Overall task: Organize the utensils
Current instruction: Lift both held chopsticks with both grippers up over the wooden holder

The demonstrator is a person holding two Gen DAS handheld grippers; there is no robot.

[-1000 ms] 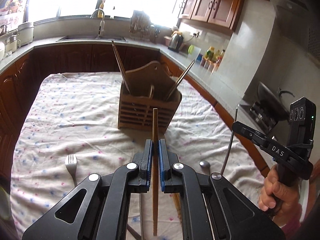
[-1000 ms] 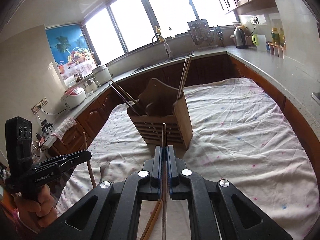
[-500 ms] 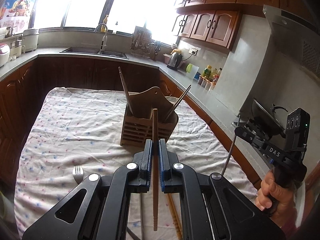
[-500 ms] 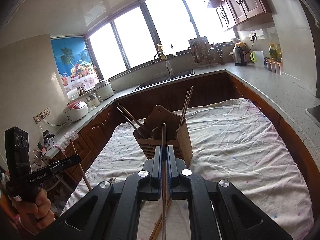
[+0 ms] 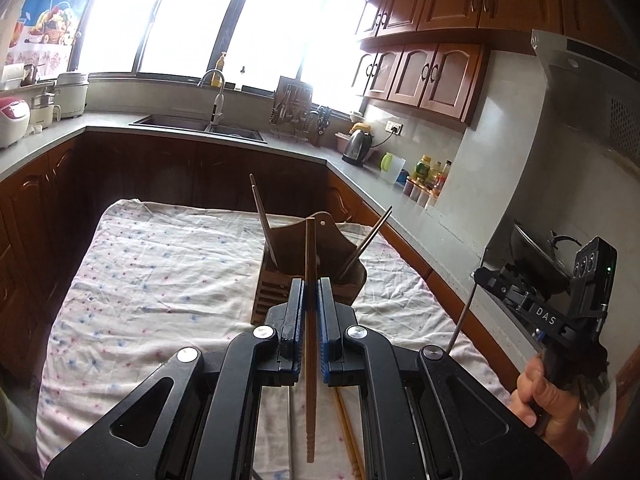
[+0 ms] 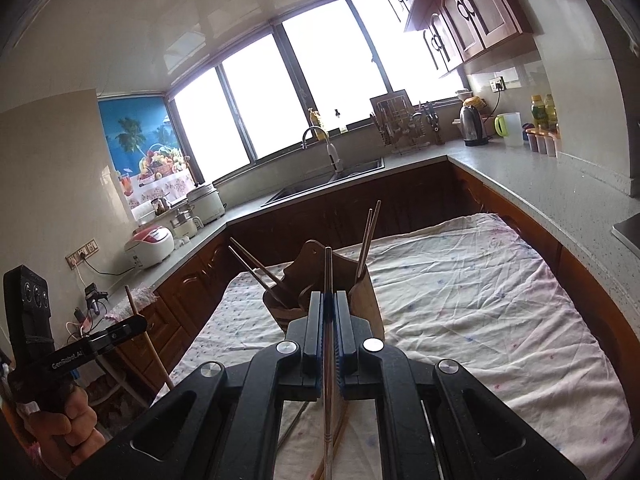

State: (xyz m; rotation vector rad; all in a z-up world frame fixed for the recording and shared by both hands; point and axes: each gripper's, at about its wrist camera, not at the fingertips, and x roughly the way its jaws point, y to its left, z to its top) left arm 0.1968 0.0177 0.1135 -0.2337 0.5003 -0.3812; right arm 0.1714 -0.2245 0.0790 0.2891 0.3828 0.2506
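Note:
My left gripper (image 5: 310,286) is shut on a brown wooden chopstick (image 5: 310,264) that points up past the jaws. My right gripper (image 6: 329,300) is shut on a thin metal chopstick (image 6: 328,272). A wooden utensil holder (image 5: 280,280) stands on the cloth-covered table ahead, with several chopsticks leaning in it; it also shows in the right wrist view (image 6: 360,296). Both grippers are held high, above and short of the holder. The right gripper shows at the right of the left wrist view (image 5: 478,274), and the left gripper at the left of the right wrist view (image 6: 138,322).
A white dotted cloth (image 5: 160,264) covers the table. Loose chopsticks (image 5: 348,432) lie on it under the left gripper. Counters with a sink (image 5: 200,124), kettle (image 5: 356,146) and rice cookers (image 6: 150,246) ring the table. A wok (image 5: 536,252) sits at right.
Both grippers have risen and tilted up with their chopsticks, so the holder looks lower and smaller. The fork on the cloth has left the left wrist view.

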